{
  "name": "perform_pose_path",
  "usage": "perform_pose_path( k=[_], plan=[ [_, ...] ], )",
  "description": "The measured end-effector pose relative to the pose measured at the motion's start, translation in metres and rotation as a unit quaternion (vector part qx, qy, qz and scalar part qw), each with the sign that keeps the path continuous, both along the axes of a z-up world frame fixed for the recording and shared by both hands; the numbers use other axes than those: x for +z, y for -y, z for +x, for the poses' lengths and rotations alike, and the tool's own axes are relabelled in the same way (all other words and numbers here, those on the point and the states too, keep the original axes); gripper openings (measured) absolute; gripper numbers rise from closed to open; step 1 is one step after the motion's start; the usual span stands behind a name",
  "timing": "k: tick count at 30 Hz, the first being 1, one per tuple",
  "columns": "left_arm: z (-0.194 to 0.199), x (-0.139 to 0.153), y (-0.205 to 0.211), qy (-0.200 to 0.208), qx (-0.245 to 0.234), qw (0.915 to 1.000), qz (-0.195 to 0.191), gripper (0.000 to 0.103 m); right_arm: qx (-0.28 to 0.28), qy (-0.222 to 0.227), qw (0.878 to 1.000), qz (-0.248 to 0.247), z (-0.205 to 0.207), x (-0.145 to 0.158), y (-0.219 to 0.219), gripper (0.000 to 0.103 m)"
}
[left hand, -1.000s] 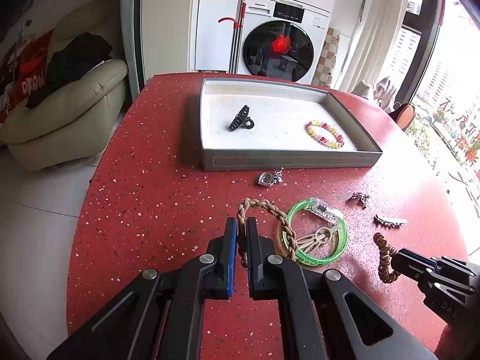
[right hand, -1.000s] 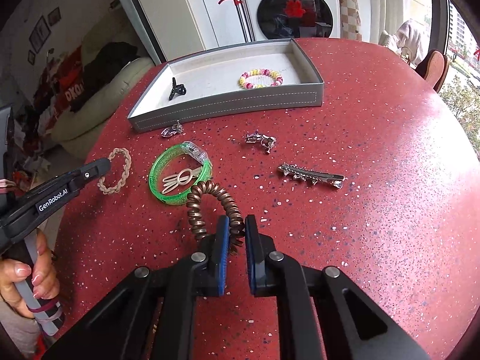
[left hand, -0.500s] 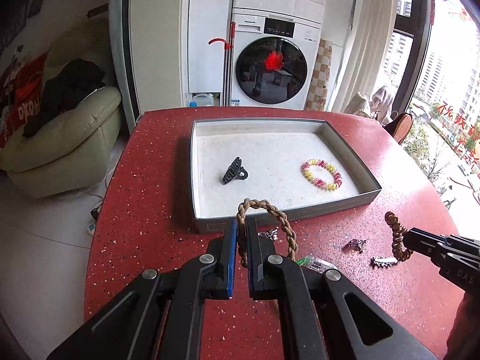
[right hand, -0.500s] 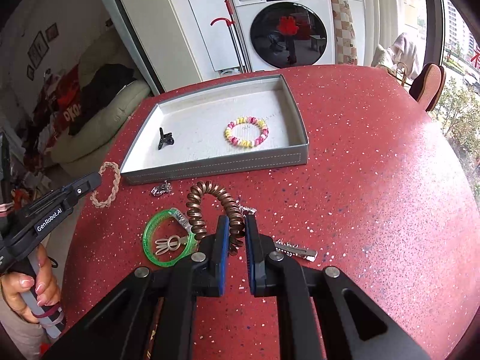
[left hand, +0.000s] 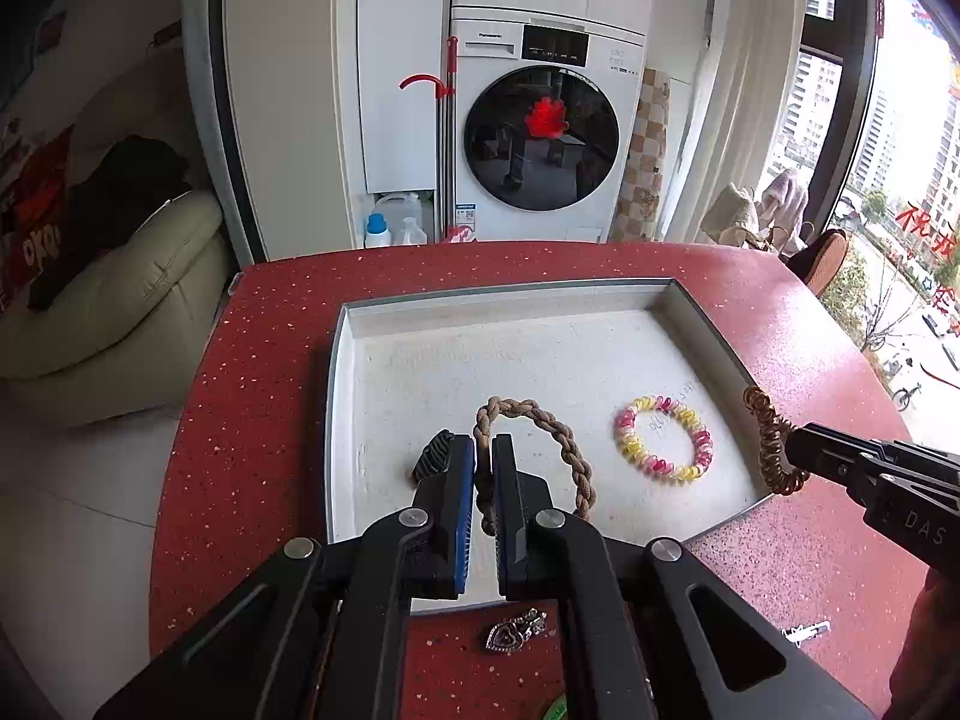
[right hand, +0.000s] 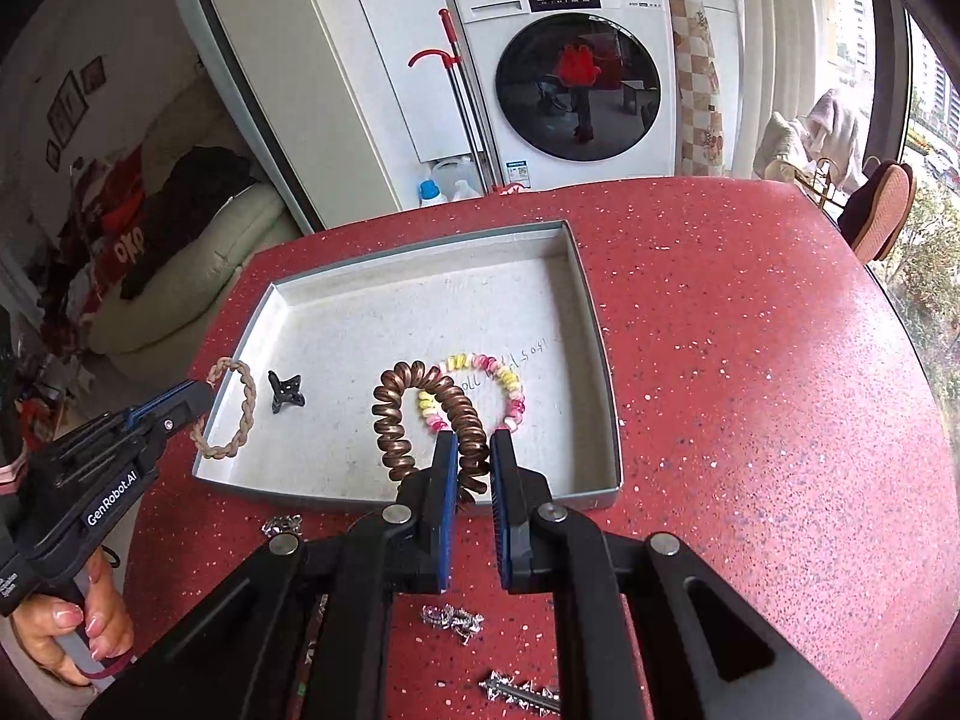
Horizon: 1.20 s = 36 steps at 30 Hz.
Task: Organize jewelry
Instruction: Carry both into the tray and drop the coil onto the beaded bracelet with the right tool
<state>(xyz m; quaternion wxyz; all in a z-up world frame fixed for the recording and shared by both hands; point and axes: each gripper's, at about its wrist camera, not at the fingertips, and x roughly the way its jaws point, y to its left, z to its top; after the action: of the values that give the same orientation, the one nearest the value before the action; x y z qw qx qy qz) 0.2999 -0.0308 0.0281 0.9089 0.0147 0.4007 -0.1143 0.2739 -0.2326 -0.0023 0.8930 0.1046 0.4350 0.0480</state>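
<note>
While both tools hang above the grey tray [left hand: 696,312], each has its jaws drawn in to a narrow gap with a loop of jewelry pinched between the pads. The left tool [left hand: 483,468] grips a braided tan rope bracelet [left hand: 558,438], which rises from the fingertips and arcs over to their right, held up over the tray's pale floor. Just left of its left fingertip, a black claw clip [left hand: 433,455] lies in the tray, partly hidden by that finger. A pink-and-yellow beaded bracelet [left hand: 663,437] lies flat in the tray to the right of this tool. The right tool [right hand: 470,462] clamps a brown coiled hair tie [right hand: 399,414], the coil looping up and to the left of its fingertips, over the near part of the tray and in front of the beaded bracelet. Below the left tool, on the red speckled desk [left hand: 252,396] outside the tray's near wall, lies a small silver heart charm [left hand: 513,633]. Under the right tool, a silver spiked clip [right hand: 522,690] and another small silver piece [right hand: 453,617] lie on the desk.
</note>
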Motion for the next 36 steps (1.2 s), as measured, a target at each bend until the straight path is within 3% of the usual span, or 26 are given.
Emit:
perform_pose_path(
  k=[15,27,29,30,31,36],
  plan=[
    [0.050,-0.040,0.039,-0.025,-0.008,0.9983,0.052,0.024,-0.024,-0.034,0.999,-0.004,0.059,-0.042,0.005,0.012],
    [0.053,-0.067,0.044,-0.055,-0.003,0.9927,0.107,0.025,-0.023,-0.041,0.999,-0.001,0.061,-0.051,0.001,0.013],
    [0.051,-0.067,0.041,-0.052,0.000,0.9932,0.104,0.025,-0.022,-0.042,0.999,0.013,0.060,-0.051,0.004,0.026],
    [0.050,-0.066,0.039,-0.049,0.003,0.9938,0.100,0.025,-0.023,-0.038,0.999,0.022,0.058,-0.050,0.005,0.042],
    [0.049,-0.064,0.038,-0.048,0.006,0.9941,0.097,0.025,-0.024,-0.031,0.999,0.027,0.055,-0.048,0.007,0.049],
    [0.048,-0.058,0.037,-0.043,0.011,0.9951,0.088,0.025,-0.020,-0.013,0.998,0.051,0.046,-0.038,0.009,0.052]
  ],
)
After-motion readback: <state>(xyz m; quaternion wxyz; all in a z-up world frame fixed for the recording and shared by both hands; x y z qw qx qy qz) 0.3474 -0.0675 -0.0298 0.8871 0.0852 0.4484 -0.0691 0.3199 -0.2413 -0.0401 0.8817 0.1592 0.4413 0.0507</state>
